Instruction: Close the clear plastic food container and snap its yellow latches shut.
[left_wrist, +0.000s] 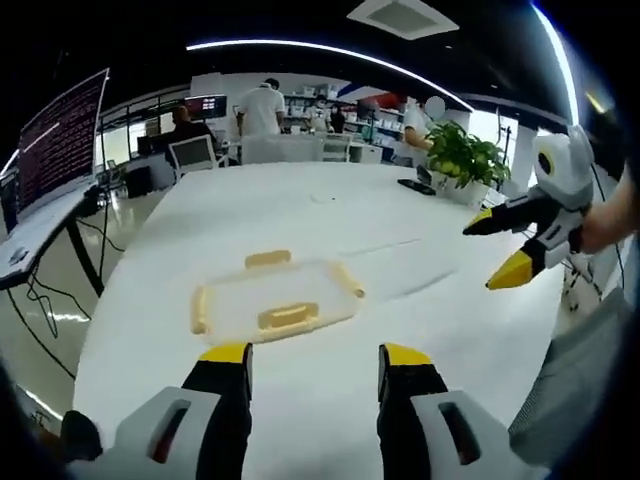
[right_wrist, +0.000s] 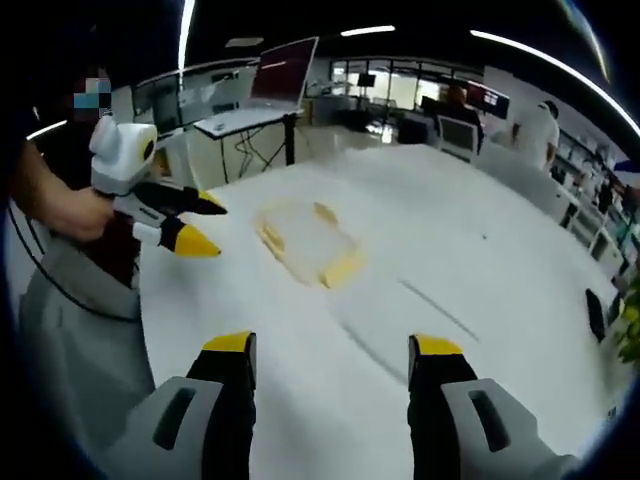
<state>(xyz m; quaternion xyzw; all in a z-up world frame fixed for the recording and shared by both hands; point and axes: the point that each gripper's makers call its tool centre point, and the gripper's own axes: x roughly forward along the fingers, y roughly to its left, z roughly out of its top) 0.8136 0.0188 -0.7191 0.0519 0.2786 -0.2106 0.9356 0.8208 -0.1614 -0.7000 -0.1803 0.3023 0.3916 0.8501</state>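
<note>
— Where do my jaws stand right now?

— Your left gripper (left_wrist: 312, 362) is spread wide with nothing between its yellow tips, and your right gripper (right_wrist: 335, 352) is just as open and just as empty, hanging above the white table (left_wrist: 450, 300). Neither touches the clear container (left_wrist: 275, 298), which lies flat on the cloth just ahead of your left jaws, its yellow latches (left_wrist: 288, 317) splayed outward.

— So which step am I on?

— The approach, I judge; no latch looks snapped. Next you bring both grippers down, steady the lid, and press each latch inward.
</note>
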